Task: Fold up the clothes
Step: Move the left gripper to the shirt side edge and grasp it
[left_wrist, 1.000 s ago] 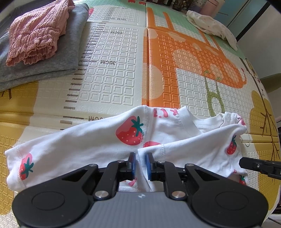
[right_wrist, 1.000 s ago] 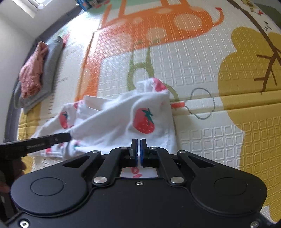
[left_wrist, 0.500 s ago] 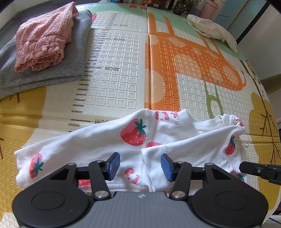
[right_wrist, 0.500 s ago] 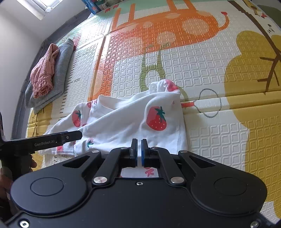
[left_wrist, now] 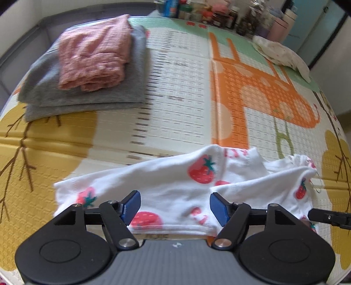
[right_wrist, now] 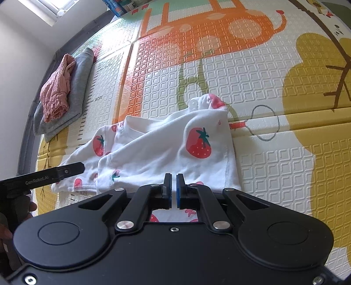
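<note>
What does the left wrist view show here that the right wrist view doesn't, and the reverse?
Only the left wrist view: the left gripper open over the strawberry shirt, a cream cloth at the mat's far edge, and bottles behind it.
Only the right wrist view: the right gripper with a thin gap between its pads, a window, and a hand.
Both: the shirt, the pink cloth on the grey one, the mat.

White cotton garment [left_wrist: 175, 186] printed with red, green-leafed strawberries [right_wrist: 198, 143]. Embossed foam play mat [left_wrist: 179, 92]: cream grid, orange giraffe, mustard tree shapes, brown branches. At 11 o'clock, crinkled pink cloth [left_wrist: 96, 52] on folded grey fabric [left_wrist: 85, 98]. Black tongs [left_wrist: 174, 207] with blue pads [left_wrist: 131, 205].
</note>
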`<state>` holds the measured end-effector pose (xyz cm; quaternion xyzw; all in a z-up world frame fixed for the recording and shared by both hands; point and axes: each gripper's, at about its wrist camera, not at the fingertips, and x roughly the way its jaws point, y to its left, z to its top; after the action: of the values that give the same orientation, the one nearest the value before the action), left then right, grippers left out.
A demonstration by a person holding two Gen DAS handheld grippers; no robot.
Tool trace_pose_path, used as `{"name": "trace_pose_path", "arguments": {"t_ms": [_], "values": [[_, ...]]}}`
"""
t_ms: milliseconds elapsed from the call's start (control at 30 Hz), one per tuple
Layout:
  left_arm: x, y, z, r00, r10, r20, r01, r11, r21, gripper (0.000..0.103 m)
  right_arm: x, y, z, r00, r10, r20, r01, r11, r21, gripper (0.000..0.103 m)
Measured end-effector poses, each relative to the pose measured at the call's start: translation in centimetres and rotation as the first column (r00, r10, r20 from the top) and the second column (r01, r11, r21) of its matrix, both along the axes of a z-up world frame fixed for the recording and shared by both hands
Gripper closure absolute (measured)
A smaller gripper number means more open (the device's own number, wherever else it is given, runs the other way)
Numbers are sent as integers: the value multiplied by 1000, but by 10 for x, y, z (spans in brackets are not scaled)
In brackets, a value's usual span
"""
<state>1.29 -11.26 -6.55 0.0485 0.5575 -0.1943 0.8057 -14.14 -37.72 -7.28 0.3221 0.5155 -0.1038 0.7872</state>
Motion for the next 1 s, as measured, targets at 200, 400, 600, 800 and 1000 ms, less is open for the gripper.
{"name": "trace_pose_path", "arguments": {"t_ms": [200,400,600,800,1000], "values": [[6,39,1,995,94,25,-94,995,-19,29,10,10,-2,999,33,-9,-33,999,-1,99],[11,74,-4,985,171,31,-171,985,-5,28,25,23,-4,997,72,-19,-72,997,-3,99],[13,98,-7,981,185,52,-185,983,-15,27,41,34,-5,995,100,-21,-100,995,-1,98],[14,110,-10,981,175,82,-175,985,-10,26,57,44,-7,992,127,-26,-127,992,0,97],[17,120,-17,985,156,79,-154,988,-32,26,65,49,-12,990,139,-37,-139,990,2,97]]}}
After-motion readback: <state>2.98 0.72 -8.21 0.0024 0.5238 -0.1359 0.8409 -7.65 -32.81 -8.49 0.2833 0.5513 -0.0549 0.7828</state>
